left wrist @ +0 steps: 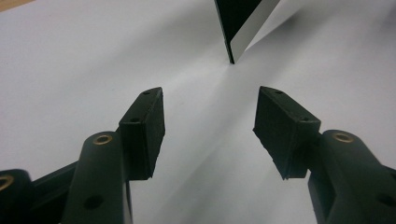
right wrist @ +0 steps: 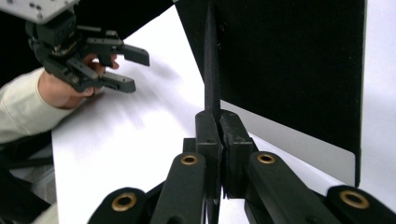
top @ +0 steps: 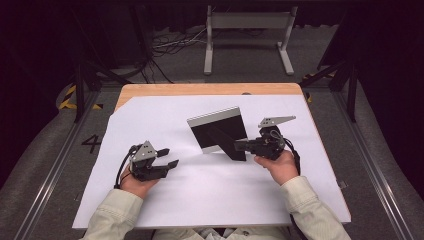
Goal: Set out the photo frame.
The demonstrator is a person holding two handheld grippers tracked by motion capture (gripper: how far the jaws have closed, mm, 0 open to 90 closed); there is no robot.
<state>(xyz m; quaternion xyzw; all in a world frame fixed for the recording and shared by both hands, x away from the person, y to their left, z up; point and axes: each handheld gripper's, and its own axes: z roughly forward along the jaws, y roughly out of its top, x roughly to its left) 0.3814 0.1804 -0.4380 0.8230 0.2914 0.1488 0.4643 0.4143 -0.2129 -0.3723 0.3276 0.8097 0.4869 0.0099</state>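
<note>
A photo frame (top: 216,125) stands tilted on the white sheet with its black back toward me and a silver edge along its top. Its thin black prop leg (top: 231,146) juts out toward the right hand. My right gripper (top: 240,145) is shut on that leg. In the right gripper view the jaws (right wrist: 219,117) pinch the leg (right wrist: 209,60) edge-on, beside the frame's back (right wrist: 289,60). My left gripper (top: 169,157) is held open just above the sheet, left of the frame and apart from it. Its pads (left wrist: 144,126) are empty, and the frame's corner (left wrist: 242,25) lies ahead.
A large white sheet (top: 210,195) covers most of the wooden table (top: 200,89). A grey metal stand (top: 247,30) and cables (top: 170,42) are on the floor beyond the far edge. Dark frame legs flank the table on both sides.
</note>
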